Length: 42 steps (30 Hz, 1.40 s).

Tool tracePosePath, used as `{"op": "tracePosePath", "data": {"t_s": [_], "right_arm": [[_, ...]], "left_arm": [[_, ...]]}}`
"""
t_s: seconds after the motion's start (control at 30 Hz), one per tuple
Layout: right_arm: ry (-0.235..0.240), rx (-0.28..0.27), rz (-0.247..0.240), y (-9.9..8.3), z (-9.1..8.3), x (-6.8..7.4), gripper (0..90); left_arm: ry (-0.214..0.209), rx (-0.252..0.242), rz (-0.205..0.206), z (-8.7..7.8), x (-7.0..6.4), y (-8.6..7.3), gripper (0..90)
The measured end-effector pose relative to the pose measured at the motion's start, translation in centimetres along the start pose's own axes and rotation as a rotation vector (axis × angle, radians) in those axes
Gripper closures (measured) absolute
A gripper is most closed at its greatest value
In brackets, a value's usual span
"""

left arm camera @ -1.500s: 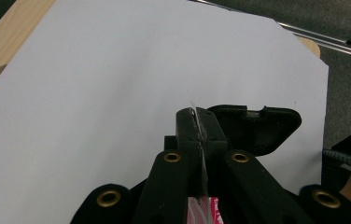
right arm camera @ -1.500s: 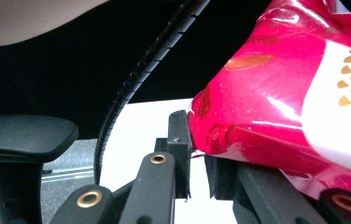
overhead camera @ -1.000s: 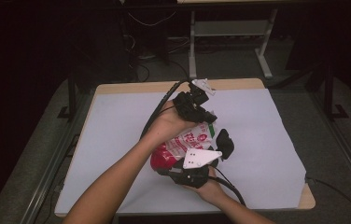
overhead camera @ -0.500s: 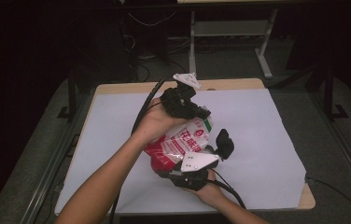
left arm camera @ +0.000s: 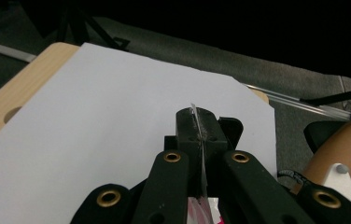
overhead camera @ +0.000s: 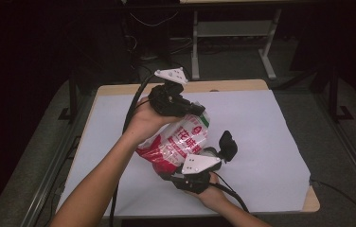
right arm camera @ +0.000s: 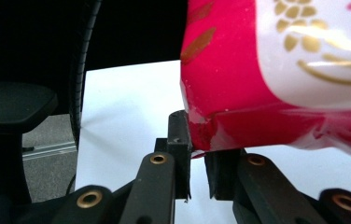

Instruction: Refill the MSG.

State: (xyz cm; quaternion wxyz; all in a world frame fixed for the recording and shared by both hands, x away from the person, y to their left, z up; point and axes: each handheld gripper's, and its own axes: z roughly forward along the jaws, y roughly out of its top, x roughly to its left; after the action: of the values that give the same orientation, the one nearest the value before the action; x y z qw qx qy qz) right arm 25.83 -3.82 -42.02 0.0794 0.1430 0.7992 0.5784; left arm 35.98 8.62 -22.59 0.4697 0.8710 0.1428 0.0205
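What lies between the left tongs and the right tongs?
In the high view, the red-and-white plastic bag spans the stretch between the left tongs and right tongs; each grips one end.

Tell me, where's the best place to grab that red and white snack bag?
Probably by its flat sealed edges, coming in edge-on. The red and white snack bag is soft and puffy in the middle, but its seams are thin enough for jaws to pinch. The left tool clamps one seam and the right tool a bottom corner.

My left gripper point(overhead camera: 192, 109) stood clamped tight, held farther out over the table's middle. My right gripper point(overhead camera: 200, 163) sat nearer me, just to the right, jaws pinched together, forearms converging.
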Motion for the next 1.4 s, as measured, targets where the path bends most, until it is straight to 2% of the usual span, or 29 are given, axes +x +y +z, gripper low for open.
{"op": "tracePosePath", "data": {"t_s": [0.37, 0.6, 0.73, 0.87, 0.97, 1.2, 1.4], "right_arm": [[-0.04, 0.03, 0.002, -0.2, 0.5, 0.3, 81.2], [-0.071, 0.049, 0.019, -0.5, 1.2, 0.2, 81.2], [-0.094, 0.058, 0.019, -0.6, 1.4, 0.3, 81.1], [-0.107, 0.052, 0.019, -0.6, 1.4, 0.3, 80.2], [-0.107, 0.046, 0.009, -0.5, 1.5, 0.3, 77.9], [-0.113, 0.049, 0.019, -0.5, 1.6, 0.5, 71.3], [-0.101, 0.06, 0.029, -0.4, 1.5, 0.6, 65.0]], "left_arm": [[-0.015, -0.099, -0.006, -3.5, 0.3, -1.8, 89.9], [-0.021, -0.138, -0.011, -5.6, 0.7, -3.3, 89.9], [-0.011, -0.162, -0.004, -6.8, 0.9, -4.1, 89.9], [0.004, -0.194, -0.022, -7.9, 1.0, -4.8, 89.9], [0.002, -0.205, -0.035, -8.6, 1.2, -5.3, 90.0], [0.017, -0.205, -0.047, -9.2, 1.4, -5.9, 90.0], [0.068, -0.211, -0.072, -9.4, 2.5, -6.4, 89.9]]}}
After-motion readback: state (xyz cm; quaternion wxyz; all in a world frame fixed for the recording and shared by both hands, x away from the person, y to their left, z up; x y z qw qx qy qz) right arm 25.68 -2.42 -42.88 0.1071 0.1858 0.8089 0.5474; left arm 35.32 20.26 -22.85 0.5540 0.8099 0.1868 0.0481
